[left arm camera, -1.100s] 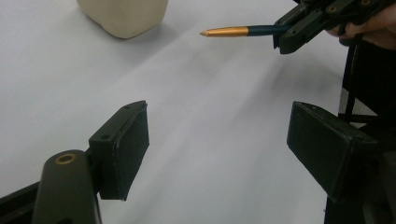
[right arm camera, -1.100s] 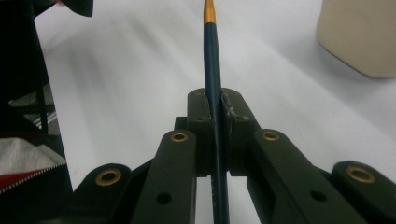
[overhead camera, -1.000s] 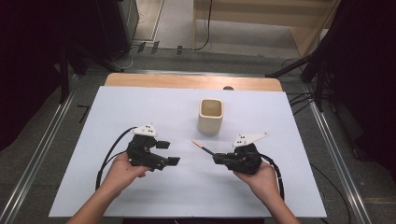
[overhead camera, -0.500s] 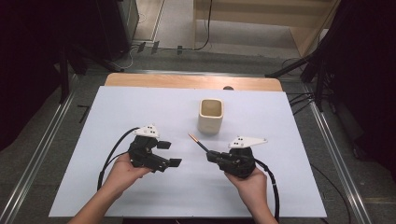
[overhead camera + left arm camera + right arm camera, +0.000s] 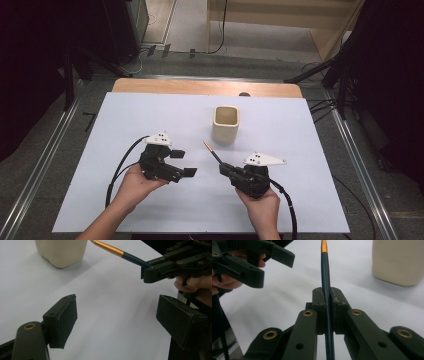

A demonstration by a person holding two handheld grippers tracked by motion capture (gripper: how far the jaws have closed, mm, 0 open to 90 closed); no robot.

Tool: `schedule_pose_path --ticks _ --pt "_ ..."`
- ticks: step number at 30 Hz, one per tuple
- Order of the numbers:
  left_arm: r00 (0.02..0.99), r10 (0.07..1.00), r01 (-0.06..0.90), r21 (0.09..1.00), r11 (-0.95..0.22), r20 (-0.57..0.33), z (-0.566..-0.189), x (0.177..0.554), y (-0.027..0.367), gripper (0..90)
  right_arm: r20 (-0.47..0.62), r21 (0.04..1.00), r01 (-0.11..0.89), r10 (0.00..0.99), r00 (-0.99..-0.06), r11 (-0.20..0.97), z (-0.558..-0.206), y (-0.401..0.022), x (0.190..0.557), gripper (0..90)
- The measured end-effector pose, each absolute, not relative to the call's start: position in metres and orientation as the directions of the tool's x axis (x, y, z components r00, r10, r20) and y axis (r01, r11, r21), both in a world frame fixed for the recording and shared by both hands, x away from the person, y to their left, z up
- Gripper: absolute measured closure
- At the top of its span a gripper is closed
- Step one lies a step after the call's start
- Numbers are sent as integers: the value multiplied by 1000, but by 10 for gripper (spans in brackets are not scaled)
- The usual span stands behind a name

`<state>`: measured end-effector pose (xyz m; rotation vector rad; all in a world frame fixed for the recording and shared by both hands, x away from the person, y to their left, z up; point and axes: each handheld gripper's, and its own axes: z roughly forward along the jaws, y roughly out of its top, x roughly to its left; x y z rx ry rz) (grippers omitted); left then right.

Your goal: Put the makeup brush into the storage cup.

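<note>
Right gripper (image 5: 226, 169) clamped tight on a slim brush (image 5: 212, 152), dark shaft pinched between both black pads (image 5: 320, 302), orange-gold ferrule end sticking out beyond the jaws. In the high view, brush raised off the white table (image 5: 300, 200), angled up and to the left, its tip pointing toward the cream square cup (image 5: 226, 124) and ending just short of it, not touching. Cup upright near the table's middle, mouth open, standing apart from both grippers. In the right gripper view, shaft (image 5: 325, 275) running straight up the centre, cup (image 5: 398, 261) off to the upper right.

Left gripper (image 5: 181, 162) spread wide, nothing between the pads, jaws having just been opening over the last moments. Held low above the table to the left of the brush, jaws facing right toward the other gripper. In the left gripper view, two pads (image 5: 66, 320) well apart with bare white table (image 5: 112, 315) between them; beyond, brush (image 5: 110, 248) crossing the upper part of the view, cup base (image 5: 61, 252) at upper left, right gripper (image 5: 172, 267) at upper right with fingers wrapped behind it.

Left hand (image 5: 134, 182) and right hand (image 5: 260, 202) entering from the bottom edge, black cable (image 5: 117, 172) looping from the left gripper.
</note>
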<state>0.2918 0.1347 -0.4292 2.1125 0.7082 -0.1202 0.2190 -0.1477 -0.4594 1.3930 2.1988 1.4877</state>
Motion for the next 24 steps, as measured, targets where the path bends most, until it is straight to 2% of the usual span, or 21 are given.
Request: schedule_pose_path --ticks 7,24 --pt "821 444 545 722 -427 -357 -429 293 132 194 439 776 631 716 -543 3 -476 -141 216 842" --pt "811 455 551 742 -383 -368 -434 292 124 226 498 787 605 707 -502 -124 -495 -131 212 842"
